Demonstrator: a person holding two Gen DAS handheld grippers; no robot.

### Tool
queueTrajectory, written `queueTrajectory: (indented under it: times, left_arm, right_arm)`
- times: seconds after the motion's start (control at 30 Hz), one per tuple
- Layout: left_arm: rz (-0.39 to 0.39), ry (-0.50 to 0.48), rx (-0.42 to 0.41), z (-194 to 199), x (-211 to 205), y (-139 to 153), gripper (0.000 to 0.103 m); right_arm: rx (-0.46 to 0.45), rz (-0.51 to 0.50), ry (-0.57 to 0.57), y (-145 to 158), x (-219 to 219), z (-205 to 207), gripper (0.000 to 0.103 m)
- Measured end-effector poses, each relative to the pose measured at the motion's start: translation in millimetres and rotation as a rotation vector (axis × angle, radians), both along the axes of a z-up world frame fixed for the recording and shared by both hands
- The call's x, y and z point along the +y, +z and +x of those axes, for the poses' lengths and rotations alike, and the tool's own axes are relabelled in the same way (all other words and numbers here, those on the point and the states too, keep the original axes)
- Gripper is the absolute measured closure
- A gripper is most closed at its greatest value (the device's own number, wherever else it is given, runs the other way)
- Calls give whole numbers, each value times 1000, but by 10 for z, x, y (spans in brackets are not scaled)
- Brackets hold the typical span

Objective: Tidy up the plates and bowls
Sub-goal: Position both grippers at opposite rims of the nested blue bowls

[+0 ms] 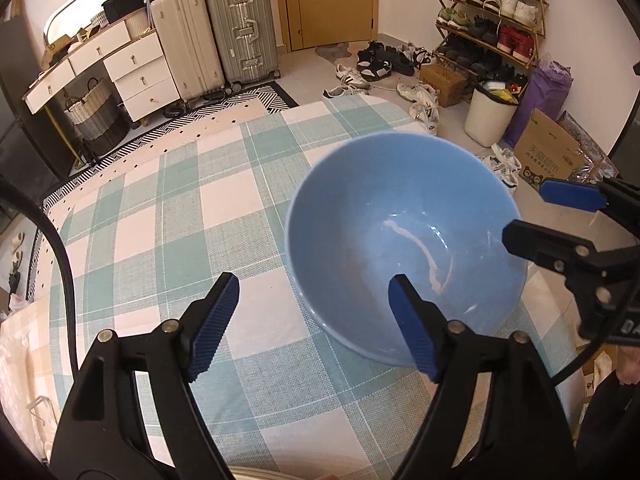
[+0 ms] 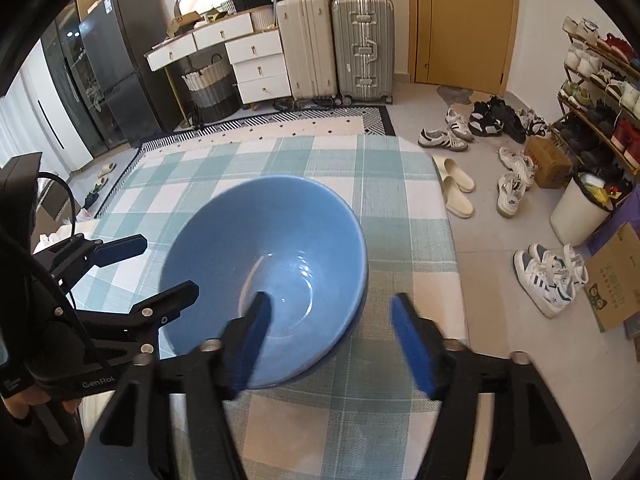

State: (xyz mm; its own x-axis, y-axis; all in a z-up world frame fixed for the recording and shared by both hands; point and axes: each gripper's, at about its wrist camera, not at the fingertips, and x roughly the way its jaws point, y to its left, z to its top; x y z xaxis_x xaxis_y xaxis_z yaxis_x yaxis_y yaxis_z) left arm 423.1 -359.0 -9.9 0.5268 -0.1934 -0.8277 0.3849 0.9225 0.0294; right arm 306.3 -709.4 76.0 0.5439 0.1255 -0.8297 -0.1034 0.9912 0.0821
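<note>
Blue bowl (image 1: pixel 404 240) upright on bench (image 1: pixel 180 220) with green-white check cloth, toward 3 o'clock edge in left wrist view; in right wrist view second rim shows beneath, so it looks nested in another bowl. Left gripper (image 1: pixel 314 320) jaws spread, right pad over near rim, left pad above cloth. Right gripper (image 2: pixel 336 344) jaws spread, astride near rim, gripping nothing. Shoe rack (image 1: pixel 492 12) at 1 o'clock, suitcases (image 1: pixel 216 32) at 11.
</note>
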Motion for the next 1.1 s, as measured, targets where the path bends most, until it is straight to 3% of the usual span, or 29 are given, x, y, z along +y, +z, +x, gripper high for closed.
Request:
queueTrajectory:
  times: [0.37,0.43,1.1]
  left_arm:
    - [-33,-33,-32,-161,126,200,17]
    - [-36,-34,-42,-185,162,226,2]
    - [-63,-14,-52,-267,291,247,2]
  right_arm:
    - [-47,18,38,126,86,-176,13]
    - [-41,25,56,117,107,-222,13]
    - [-60,22,7,70,-10,-472,12]
